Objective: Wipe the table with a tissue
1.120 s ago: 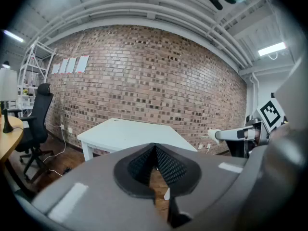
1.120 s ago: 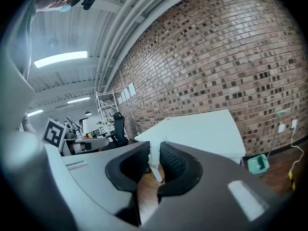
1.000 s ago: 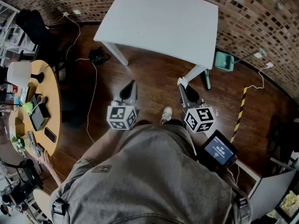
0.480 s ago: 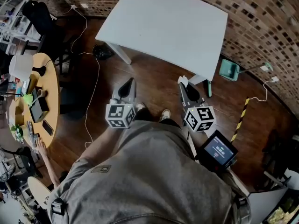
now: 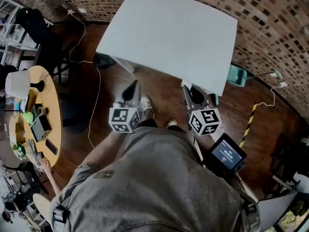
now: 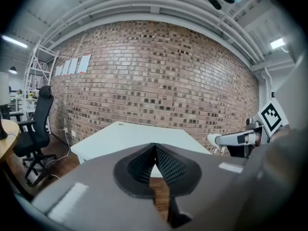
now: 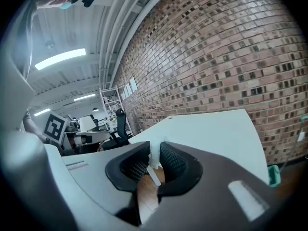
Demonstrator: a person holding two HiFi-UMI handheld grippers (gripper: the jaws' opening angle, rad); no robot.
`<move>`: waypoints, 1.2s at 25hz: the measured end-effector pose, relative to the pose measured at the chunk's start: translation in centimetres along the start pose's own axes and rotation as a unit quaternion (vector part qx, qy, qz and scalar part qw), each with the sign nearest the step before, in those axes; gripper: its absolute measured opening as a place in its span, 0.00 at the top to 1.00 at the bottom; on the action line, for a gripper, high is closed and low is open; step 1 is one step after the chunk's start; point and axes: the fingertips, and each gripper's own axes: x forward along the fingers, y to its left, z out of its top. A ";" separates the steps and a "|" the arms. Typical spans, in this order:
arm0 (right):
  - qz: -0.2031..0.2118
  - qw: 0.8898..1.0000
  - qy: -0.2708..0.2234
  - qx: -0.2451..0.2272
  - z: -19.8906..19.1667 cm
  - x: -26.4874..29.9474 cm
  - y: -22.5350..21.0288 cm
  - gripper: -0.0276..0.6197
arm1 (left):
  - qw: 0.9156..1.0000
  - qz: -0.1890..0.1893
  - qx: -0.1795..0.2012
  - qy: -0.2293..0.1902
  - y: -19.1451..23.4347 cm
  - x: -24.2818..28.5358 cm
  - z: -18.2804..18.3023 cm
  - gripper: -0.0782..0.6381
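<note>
A person nears the white counter [image 5: 169,33], tissue [image 7: 154,154] ready in the right tongs [image 7: 153,163].
The right tongs pinch the tissue; the left tongs [image 6: 154,153] are pressed together, empty. The counter has drawn closer over the last second, its near edge just ahead of the right tongs; wiping has not begun.

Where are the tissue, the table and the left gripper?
tissue [image 7: 155,153], right gripper view, wad between the jaws
table [image 5: 169,33], head view, bare middle of top
left gripper [image 6: 154,146], left gripper view, where shut tips meet
</note>
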 end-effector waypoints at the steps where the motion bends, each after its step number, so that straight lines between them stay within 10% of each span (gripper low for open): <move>1: -0.004 1.000 0.002 -0.001 0.3 0.9 0.0 0.84 | 1.000 -0.004 -0.001 0.000 0.7 0.8 0.3 0.89; 30: -0.044 0.994 0.095 -0.018 0.8 21.6 3.9 0.84 | 0.997 -0.047 -0.038 0.038 17.5 9.5 1.7 0.89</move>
